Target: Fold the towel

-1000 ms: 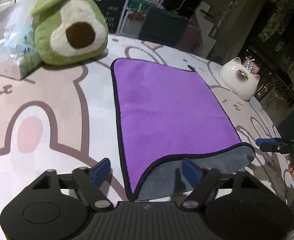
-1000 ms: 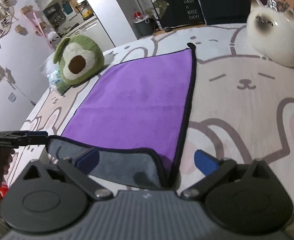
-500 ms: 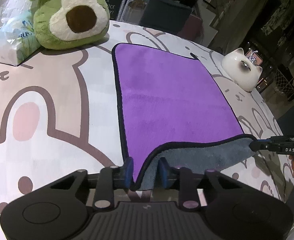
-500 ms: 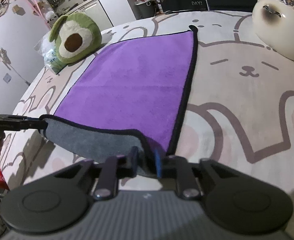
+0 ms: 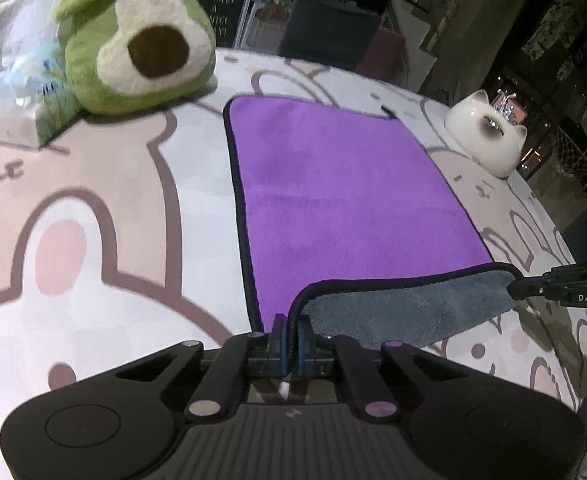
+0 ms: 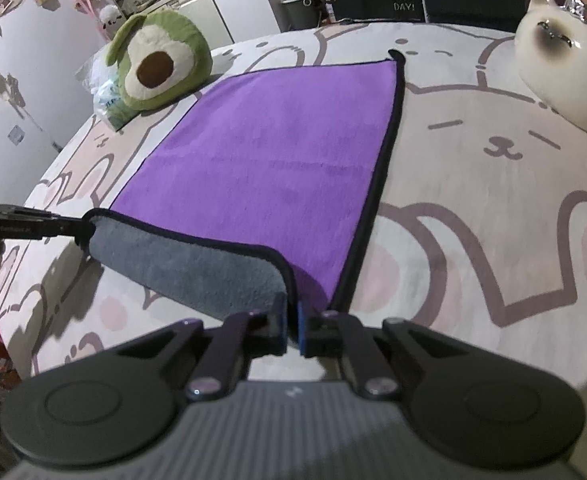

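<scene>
A purple towel point(image 5: 341, 192) with a black hem and grey underside lies spread on the bunny-print table point(image 5: 93, 184); it also shows in the right wrist view point(image 6: 277, 148). My left gripper point(image 5: 290, 334) is shut on its near left corner. My right gripper point(image 6: 292, 322) is shut on its near right corner. The near edge is lifted off the table and hangs between both grippers, grey side point(image 5: 405, 312) facing me. The right gripper shows at the right edge of the left wrist view point(image 5: 525, 286), and the left gripper at the left edge of the right wrist view point(image 6: 79, 226).
A green avocado plush point(image 5: 137, 40) and a plastic tissue pack point(image 5: 25, 96) sit at the far left of the table. A white ceramic cat point(image 5: 487, 140) stands at the far right, also in the right wrist view point(image 6: 569, 68). Dark furniture lies beyond the table.
Both grippers went from open around the towel's near corners to shut on them, then raised the near edge, showing more grey underside.
</scene>
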The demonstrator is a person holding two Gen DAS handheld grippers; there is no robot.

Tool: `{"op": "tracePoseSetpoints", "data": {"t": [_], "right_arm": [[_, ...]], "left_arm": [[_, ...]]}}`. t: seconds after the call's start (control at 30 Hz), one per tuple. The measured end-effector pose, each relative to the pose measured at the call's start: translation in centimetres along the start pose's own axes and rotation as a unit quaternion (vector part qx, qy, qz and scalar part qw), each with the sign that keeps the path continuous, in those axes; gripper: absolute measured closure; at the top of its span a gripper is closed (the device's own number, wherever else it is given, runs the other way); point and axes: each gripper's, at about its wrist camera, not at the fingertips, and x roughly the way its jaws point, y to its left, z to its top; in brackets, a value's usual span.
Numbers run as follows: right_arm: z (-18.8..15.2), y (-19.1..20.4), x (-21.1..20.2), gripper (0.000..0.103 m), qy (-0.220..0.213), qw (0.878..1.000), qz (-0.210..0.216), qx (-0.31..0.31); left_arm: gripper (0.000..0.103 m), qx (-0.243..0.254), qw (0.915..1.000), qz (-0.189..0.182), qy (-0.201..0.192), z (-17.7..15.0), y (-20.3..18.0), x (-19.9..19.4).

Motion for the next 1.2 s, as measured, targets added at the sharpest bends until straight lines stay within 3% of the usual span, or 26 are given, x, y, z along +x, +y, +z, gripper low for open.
{"op": "tracePoseSetpoints", "data": {"t": [0.4, 0.8, 1.2], "right_arm": [[2.1, 0.4, -2.9, 0.098, -0.094, 0.995, -0.017, 0.008], [5.8, 0.6, -3.9, 0.098, -0.147, 0.989, -0.022, 0.004], [10.0, -0.6, -3.4, 0.098, -0.187, 0.982, -0.036, 0.000]], "left_arm": [[0.098, 0.020, 0.9954, 0.024, -0.091, 2.8, -1.4, -1.9], [0.098, 0.021, 0.9891, 0.037, -0.141, 6.6, -1.3, -2.3], [0.098, 0.043, 0.9847, 0.040, -0.164, 11.0, -1.4, -1.7]]}}
